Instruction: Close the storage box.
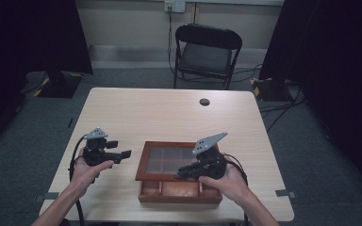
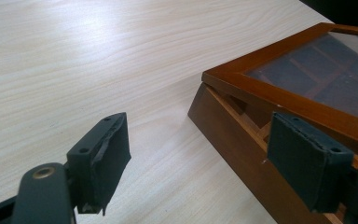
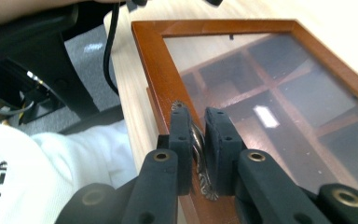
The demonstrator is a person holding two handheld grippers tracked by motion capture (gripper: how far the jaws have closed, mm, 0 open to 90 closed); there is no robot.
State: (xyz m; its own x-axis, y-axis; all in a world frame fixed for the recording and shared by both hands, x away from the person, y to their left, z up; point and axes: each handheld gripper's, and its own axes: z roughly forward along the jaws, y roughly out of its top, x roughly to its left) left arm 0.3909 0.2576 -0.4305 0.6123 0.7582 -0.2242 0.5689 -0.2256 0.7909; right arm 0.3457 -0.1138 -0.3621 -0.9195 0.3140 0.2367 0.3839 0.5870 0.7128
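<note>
A brown wooden box point(image 1: 179, 193) with a glass-paned lid point(image 1: 143, 162) lies at the near middle of the table. The lid is tilted up at its near edge, and a gap over the box wall point(image 2: 233, 140) shows under the lid frame point(image 2: 279, 100). My right gripper point(image 3: 197, 116) is shut on the small metal handle point(image 3: 196, 140) on the lid's front rail point(image 3: 158, 70). In the high view the right gripper point(image 1: 181, 173) sits over the box's near edge. My left gripper point(image 1: 120, 148) hovers open just left of the box, and its jaws point(image 2: 198, 135) hold nothing.
The light wooden table point(image 1: 169, 113) has a small black round cap point(image 1: 204, 101) near its far edge. A black folding chair point(image 1: 206, 52) stands beyond the table. Dark curtains hang at both sides and cables run on the floor. A white garment point(image 3: 51, 163) lies by the table's near edge.
</note>
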